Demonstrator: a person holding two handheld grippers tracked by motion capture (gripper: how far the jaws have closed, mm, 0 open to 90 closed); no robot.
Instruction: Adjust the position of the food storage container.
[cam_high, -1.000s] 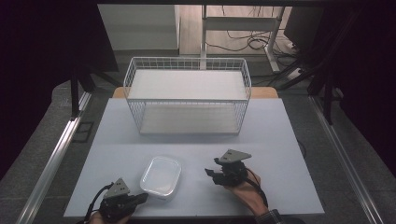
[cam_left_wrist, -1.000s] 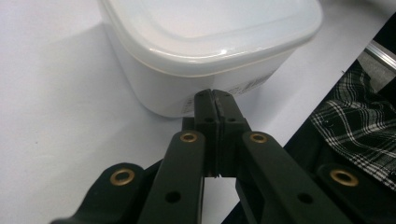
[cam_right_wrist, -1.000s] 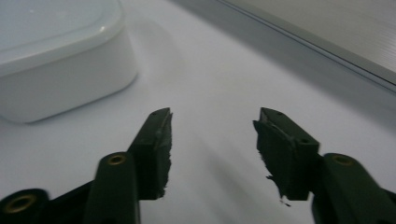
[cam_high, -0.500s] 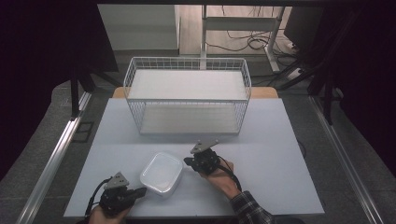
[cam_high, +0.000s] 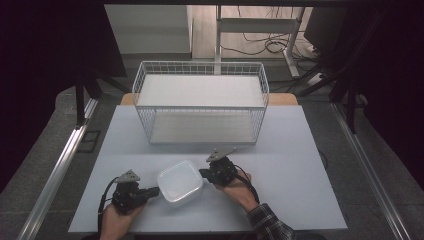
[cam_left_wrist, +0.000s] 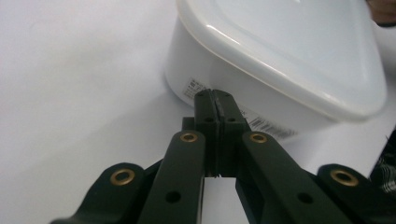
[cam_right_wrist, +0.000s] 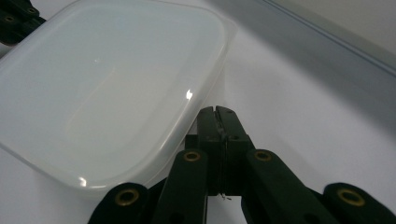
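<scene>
My left gripper (cam_high: 152, 191) and right gripper (cam_high: 204, 173), both clenched empty, flank the lidded plastic container (cam_high: 180, 182) near the desk's (cam_high: 300, 165) front edge; next, squeezing inward to lift it, probably.

closed fingers (cam_right_wrist: 218, 112) beside lidded container (cam_right_wrist: 112, 93)
</scene>
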